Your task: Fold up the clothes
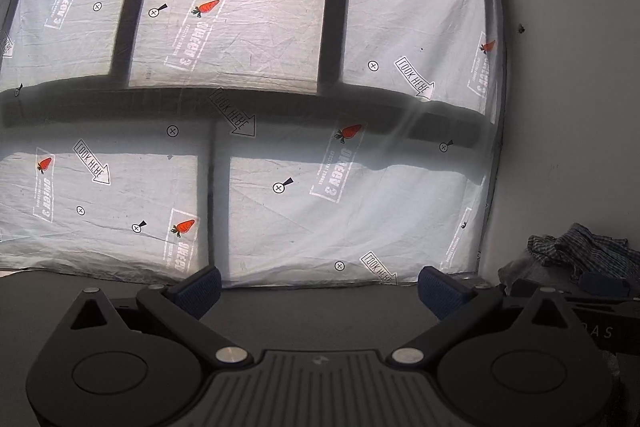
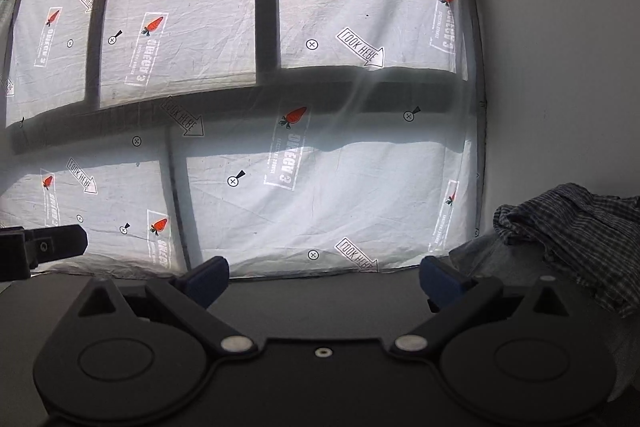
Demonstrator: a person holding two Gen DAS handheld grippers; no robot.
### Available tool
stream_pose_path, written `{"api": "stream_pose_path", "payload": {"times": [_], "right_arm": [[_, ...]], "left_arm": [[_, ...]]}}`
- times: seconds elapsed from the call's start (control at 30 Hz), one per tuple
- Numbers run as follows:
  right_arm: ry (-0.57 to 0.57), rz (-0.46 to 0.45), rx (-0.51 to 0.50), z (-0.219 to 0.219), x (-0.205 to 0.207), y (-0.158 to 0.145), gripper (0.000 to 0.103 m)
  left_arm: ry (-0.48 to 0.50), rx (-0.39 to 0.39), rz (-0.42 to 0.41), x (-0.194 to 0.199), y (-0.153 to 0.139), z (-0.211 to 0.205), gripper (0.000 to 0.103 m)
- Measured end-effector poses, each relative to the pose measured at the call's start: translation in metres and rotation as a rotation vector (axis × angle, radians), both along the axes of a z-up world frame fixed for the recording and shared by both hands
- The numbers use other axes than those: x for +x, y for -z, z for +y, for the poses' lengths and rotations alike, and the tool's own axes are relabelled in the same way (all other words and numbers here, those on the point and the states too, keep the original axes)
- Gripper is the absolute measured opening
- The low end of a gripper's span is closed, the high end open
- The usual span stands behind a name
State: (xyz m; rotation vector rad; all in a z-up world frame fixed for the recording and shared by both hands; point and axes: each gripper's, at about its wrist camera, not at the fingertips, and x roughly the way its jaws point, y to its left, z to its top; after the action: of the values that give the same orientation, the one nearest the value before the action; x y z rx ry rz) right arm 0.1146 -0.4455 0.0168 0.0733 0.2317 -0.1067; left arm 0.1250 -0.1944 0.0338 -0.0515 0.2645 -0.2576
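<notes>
- Checked garment heaped unfolded at far right against the wall, atop grey cloth; folding apparently not begun.
- Right gripper: tongs spread wide, empty, presumably readied for a pickup.
- Left gripper: likewise apart, empty, facing the printed window covering.

Both claws sit side by side over the worktop, left claw and right claw facing the sheet-covered window behind it, while the heap of clothes lies at the right against the wall, beside the right claw.
</notes>
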Motion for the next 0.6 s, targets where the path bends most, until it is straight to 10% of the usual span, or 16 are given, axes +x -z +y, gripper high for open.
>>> {"api": "stream_pose_path", "payload": {"times": [0.6], "right_arm": [[-0.117, 0.203, 0.096, 0.207, -0.094, 0.033, 0.103]], "left_arm": [[-0.088, 0.059, 0.210, -0.087, 0.037, 0.165, 0.103]]}}
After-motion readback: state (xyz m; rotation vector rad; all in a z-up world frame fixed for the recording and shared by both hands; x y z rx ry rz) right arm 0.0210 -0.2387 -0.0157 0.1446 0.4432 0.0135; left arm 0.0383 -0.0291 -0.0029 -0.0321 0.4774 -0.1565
